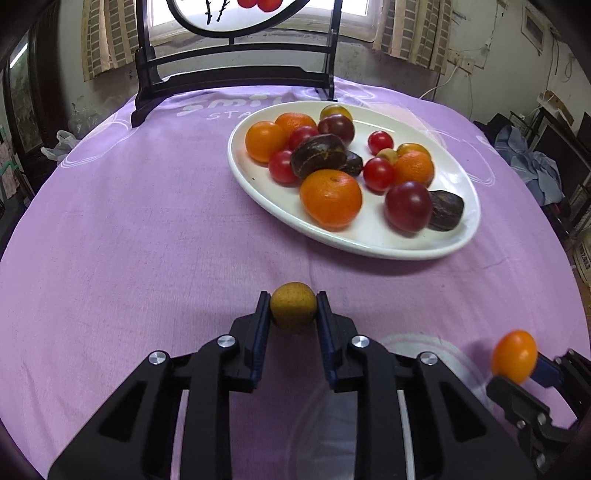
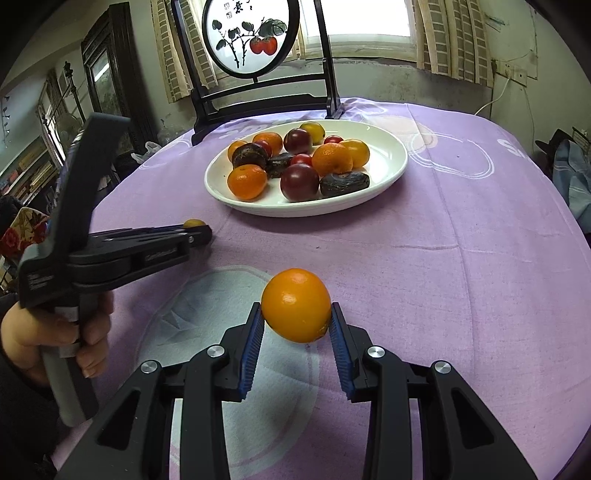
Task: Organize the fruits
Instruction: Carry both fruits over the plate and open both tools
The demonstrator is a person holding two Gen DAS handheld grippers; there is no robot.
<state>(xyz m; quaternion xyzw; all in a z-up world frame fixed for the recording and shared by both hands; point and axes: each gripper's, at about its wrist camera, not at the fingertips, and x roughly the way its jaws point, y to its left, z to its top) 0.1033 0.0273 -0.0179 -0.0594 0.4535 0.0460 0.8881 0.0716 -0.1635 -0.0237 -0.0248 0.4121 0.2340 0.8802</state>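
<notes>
My left gripper [image 1: 293, 306] is shut on a small yellow-brown speckled fruit [image 1: 293, 308] and holds it above the purple cloth, in front of the white oval plate [image 1: 258, 192]. My right gripper [image 2: 297, 314] is shut on an orange fruit [image 2: 296, 304] above the cloth. The plate [image 2: 384, 173] holds several oranges, red tomatoes, dark plums and dark brown fruits. The right gripper with the orange fruit [image 1: 514, 356] shows at the lower right of the left wrist view. The left gripper [image 2: 197, 232] with its small fruit [image 2: 194, 223] shows at the left of the right wrist view.
A black wooden stand with a round painted screen [image 2: 251, 33] stands at the table's far edge behind the plate. The purple tablecloth [image 1: 147, 221] covers the round table. Cluttered furniture and clothes surround the table.
</notes>
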